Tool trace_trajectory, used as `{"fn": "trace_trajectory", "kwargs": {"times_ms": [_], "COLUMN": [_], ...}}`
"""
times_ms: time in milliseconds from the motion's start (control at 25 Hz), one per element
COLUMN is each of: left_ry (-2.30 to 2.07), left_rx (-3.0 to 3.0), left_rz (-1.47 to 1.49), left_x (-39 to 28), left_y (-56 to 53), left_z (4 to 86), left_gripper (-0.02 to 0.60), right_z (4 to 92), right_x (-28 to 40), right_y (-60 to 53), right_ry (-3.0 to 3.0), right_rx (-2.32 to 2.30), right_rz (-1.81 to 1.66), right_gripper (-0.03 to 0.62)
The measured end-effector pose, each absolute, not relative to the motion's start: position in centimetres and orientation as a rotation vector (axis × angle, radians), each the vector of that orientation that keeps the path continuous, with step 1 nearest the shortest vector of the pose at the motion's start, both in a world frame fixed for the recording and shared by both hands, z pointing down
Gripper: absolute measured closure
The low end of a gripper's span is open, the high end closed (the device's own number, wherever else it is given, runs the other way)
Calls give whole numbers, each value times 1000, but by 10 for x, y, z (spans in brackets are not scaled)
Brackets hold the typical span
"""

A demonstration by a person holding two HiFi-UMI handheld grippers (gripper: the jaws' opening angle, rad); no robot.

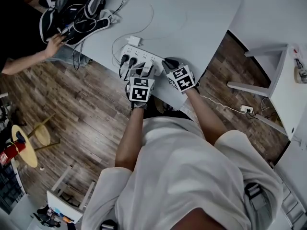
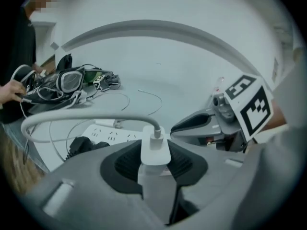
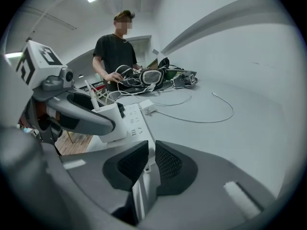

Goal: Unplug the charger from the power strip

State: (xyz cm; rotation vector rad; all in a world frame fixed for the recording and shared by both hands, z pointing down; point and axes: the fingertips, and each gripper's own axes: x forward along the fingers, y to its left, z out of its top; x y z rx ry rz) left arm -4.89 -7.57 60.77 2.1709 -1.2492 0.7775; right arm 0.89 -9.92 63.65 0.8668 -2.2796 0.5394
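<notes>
White power strip (image 1: 142, 54) lies along table (image 1: 201, 18) edge.

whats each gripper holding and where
Left gripper clamps the white charger by its body's sides, below the cable. Right gripper holds nothing, jaws almost shut over the power strip.
</notes>
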Motion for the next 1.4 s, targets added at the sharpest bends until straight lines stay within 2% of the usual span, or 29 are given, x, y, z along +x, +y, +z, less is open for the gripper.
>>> {"fn": "trace_trajectory", "kwargs": {"times_ms": [160, 360, 640, 840, 1040, 1400], "left_ry": [-1225, -1246, -1249, -1251, -1290, -1237], "left_rx": [2149, 2238, 2148, 2239, 2134, 2084], "left_rz": [716, 905, 726, 913, 673, 453], "left_x": [-52, -46, -53, -47, -61, -80], "left_y": [-75, -71, -73, -72, -76, -69], "left_z": [605, 604, 603, 604, 591, 578], "left_gripper": [439, 439, 439, 439, 440, 439], "right_z": [637, 635, 635, 636, 635, 636], "right_x": [8, 8, 8, 8, 8, 9], "right_y": [-100, -99, -99, -99, -98, -98], "right_ry": [-2279, -2286, -2291, -2295, -2302, -2302], "right_rx": [869, 873, 878, 873, 883, 911], "right_rz": [542, 555, 555, 565, 570, 621], "right_gripper": [546, 545, 545, 545, 545, 546]}}
